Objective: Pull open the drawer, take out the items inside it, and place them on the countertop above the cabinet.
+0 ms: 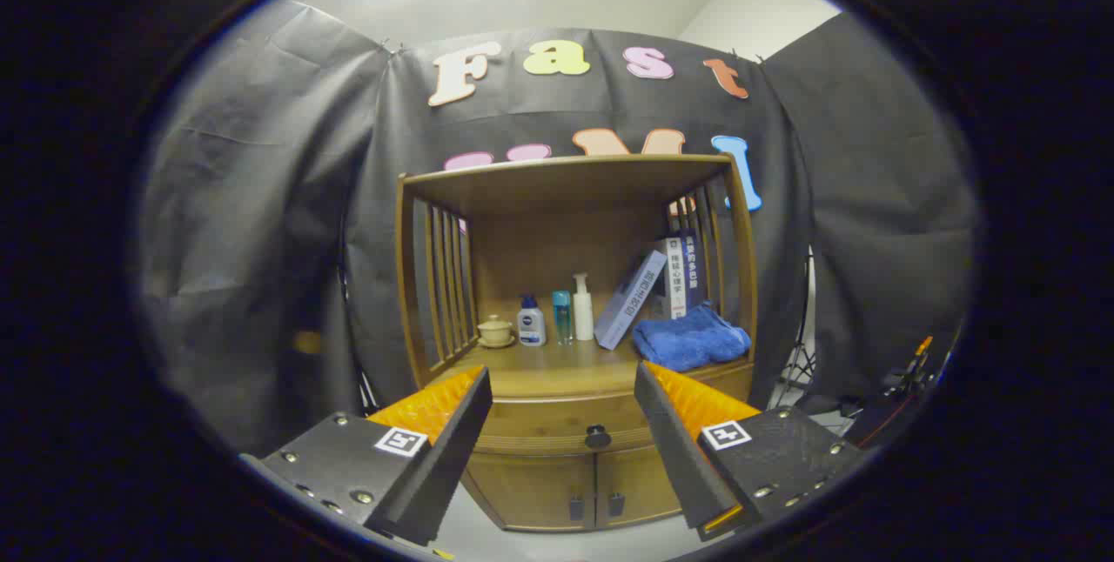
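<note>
Drawer point(566, 423) sits closed in the wooden cabinet point(574, 475), its front flush below the bench point(531, 375) and above two small lower doors point(579, 492). A dark round knob point(597, 436) marks the middle of the drawer front and shows in the gap between the two fingers, beyond their tips. The claw point(563, 392) is spread wide and grips nothing; it hangs in front of the cabinet, apart from the drawer.

On the bench, under the shelf roof point(566, 183) with slatted sides, stands a row of things. A small cup on a saucer point(494, 331) is at the left, then a white bottle with a dark cap point(531, 321), a slim teal bottle point(562, 316) and a white pump bottle point(582, 308), close together. To their right a pale box point(628, 299) leans tilted against upright books point(681, 277). A folded blue towel point(689, 341) lies at the right end, in front of the books, just beyond the right finger.
</note>
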